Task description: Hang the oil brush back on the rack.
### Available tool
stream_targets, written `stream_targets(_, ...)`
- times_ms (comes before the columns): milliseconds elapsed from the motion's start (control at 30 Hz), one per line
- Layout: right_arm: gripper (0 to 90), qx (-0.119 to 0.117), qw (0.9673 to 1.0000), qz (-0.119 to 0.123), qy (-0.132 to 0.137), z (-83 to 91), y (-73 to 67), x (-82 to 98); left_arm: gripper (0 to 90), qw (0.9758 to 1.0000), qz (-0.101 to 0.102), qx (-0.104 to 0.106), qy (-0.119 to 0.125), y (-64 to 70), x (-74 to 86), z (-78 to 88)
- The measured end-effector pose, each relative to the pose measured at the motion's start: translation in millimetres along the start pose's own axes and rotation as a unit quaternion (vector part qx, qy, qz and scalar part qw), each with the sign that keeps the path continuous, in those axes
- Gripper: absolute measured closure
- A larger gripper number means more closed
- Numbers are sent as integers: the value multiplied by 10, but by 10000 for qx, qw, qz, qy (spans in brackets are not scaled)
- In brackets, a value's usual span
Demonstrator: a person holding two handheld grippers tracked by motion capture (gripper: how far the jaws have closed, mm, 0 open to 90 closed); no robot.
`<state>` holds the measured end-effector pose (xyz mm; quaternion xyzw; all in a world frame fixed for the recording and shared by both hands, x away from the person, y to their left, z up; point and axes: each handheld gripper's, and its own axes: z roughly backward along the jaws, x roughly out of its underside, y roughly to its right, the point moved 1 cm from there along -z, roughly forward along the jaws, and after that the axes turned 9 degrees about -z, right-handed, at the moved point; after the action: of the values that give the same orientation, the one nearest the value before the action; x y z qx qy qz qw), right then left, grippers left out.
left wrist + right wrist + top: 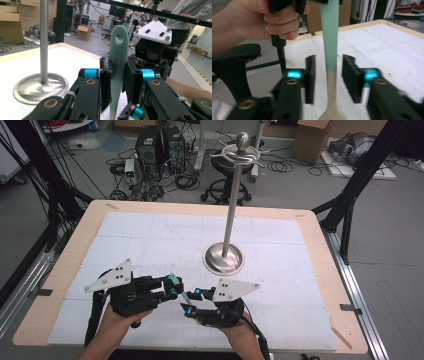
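Note:
A mint-green utensil [117, 57] with a hole at its handle end is clamped between the pads of my left gripper [117, 83], which is shut on it. Its shaft [329, 37] turns cream lower down and widens at the bottom. My right gripper [328, 77] stands open, one jaw on each side of the shaft without touching it. From above, the left gripper [172, 285] and right gripper [190, 302] meet tip to tip at the utensil [179, 290] near the table's front.
A tall steel stand [231, 205] with hooks at its top rises from a round base [223, 258] just beyond the grippers. White gridded paper [150, 235] covers the wooden table [320, 245]. A person's hand [279, 20] grips the left gripper's handle.

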<state>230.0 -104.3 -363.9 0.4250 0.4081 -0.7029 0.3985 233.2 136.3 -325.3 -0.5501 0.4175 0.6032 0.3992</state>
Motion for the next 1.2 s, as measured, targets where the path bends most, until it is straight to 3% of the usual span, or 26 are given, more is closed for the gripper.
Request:
stream_targets(67, 798, -39, 9999, 90, 39, 4, -9, -3, 769, 9999, 57, 76, 39, 6, -12, 0)
stream_targets(167, 810, -204, 9997, 103, 18, 16, -8, -4, 768, 9998, 36, 204, 44, 21, -17, 3)
stream_targets(267, 815, -457, 9989, 35, 15, 32, 2, 4, 752, 9987, 85, 483, 111, 3, -24, 21)
stream_targets(367, 816, -798, 9968, -32, 76, 43, 25, 14, 596, 9966, 223, 742, 281, -29, -46, 46)
stream_targets(467, 816, -1132, 9934, -124, 108, 31, 50, 30, 516, 9942, 199, 973, 424, -43, -61, 66)
stream_targets(600, 816, -1686, 9853, -220, 137, -18, 90, 43, 532, 9894, 162, 1333, 549, -59, -90, 92)
stream_targets(767, 815, -2063, 9781, -239, 113, -64, 98, 37, 578, 9858, 17, 1617, 464, -46, -115, 71)
stream_targets(967, 815, -2273, 9735, -229, 93, -74, 89, 39, 749, 9854, -115, 1647, 424, -45, -124, 59)
stream_targets(1067, 815, -2326, 9723, -234, 31, -72, 79, 44, 755, 9852, -131, 1658, 405, -34, -122, 57)
stream_targets(1100, 815, -2310, 9727, -225, 27, -70, 78, 45, 755, 9858, -142, 1625, 403, -33, -123, 60)
stream_targets(1167, 794, -2123, 9768, -275, 92, -52, 74, 45, 757, 9891, -155, 1408, 393, -36, -134, 72)
stream_targets(1200, 714, -2068, 9777, -341, 138, -43, 77, 44, 757, 9911, -156, 1268, 367, -36, -138, 77)
